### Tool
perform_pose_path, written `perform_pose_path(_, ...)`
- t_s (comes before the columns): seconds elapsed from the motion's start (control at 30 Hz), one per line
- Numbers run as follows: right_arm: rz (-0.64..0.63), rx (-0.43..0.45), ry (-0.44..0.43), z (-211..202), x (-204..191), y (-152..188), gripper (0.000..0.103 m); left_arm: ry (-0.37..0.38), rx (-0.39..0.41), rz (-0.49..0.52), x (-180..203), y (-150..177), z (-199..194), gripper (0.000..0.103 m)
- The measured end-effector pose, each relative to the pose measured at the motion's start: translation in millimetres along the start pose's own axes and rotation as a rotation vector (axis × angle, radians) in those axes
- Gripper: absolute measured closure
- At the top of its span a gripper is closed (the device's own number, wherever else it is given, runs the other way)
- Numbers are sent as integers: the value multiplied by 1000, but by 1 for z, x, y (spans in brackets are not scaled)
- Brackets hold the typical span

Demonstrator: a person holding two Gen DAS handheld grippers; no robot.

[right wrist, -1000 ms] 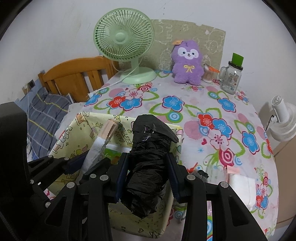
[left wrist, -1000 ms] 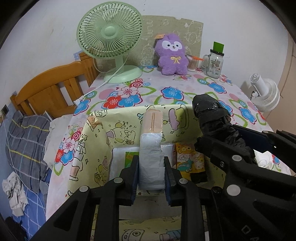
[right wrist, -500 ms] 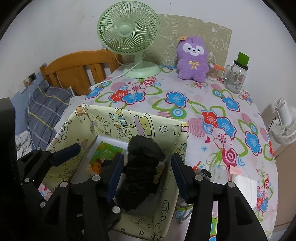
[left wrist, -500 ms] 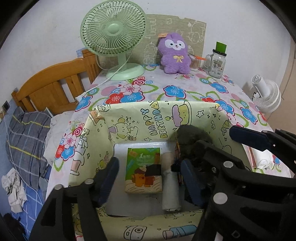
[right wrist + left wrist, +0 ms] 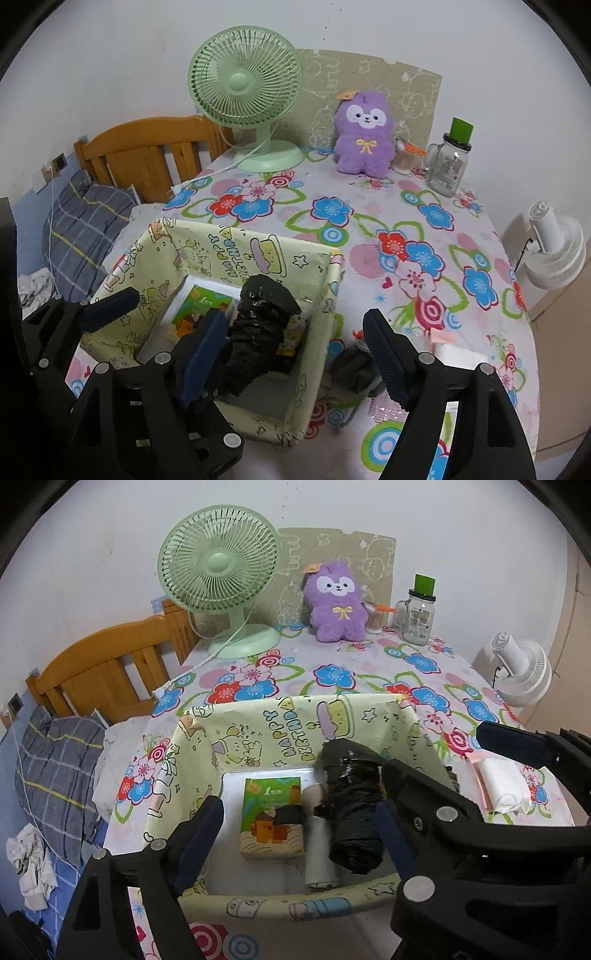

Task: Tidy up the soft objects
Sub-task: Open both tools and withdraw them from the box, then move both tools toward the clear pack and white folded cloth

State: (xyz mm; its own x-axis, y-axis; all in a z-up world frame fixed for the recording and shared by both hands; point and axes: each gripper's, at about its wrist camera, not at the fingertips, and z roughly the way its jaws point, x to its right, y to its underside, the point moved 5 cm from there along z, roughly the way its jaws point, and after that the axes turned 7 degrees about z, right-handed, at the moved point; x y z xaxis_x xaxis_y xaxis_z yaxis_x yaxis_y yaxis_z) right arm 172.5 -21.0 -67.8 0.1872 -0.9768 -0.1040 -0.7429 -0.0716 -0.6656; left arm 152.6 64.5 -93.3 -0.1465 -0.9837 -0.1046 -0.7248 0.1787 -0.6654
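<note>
- Change vs a second ago: both grippers were clamped on items held over the box (image 5: pixel 369 716); now both items lie inside it. So two soft objects are stowed, release step looks done.
- Left gripper (image 5: pixel 295 834): jaws wide and opening further, nothing pressed between the pads. The tissue pack (image 5: pixel 271 818) and white roll (image 5: pixel 319 849) lie in the gap below, not gripped.
- Right gripper (image 5: pixel 295 354): jaws opening, holds nothing; left pad sits just beside the black bundle (image 5: pixel 258 332), no squeeze visible.
- White roll: slim, white wrap with beige far end, lying flat on the box floor, long axis running 12 to 6, between tissue pack and black bundle, touching both.
- Black bundle: crinkled black plastic, lumpy, glossy tape on top, leaning along the box wall at 3 o'clock, far end raised.
- Tissue pack: green and yellow cartoon print, flat, at 9 o'clock of the roll.
- Box: yellow, birthday print, open top, on the floral tablecloth (image 5: pixel 424 229), near table edge.
- Left to do, my guess: white pad pack (image 5: pixel 502 786) and grey soft item (image 5: pixel 351 369) lie outside the box at its 3 o'clock, on the cloth.
- Purple plush (image 5: pixel 364 136) at 12 o'clock, upright against the wall, beside green fan (image 5: pixel 245 85).
</note>
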Motion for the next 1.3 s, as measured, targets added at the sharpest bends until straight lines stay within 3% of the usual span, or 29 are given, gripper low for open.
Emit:
perform_pose_path(0.97, 62, 96, 14, -60, 52, 17, 13, -14, 85, 76, 61, -5, -47, 10)
perform_pose_path(1.3, 85, 121, 40, -80, 75, 24, 12, 18, 109, 102, 89, -7, -60, 8)
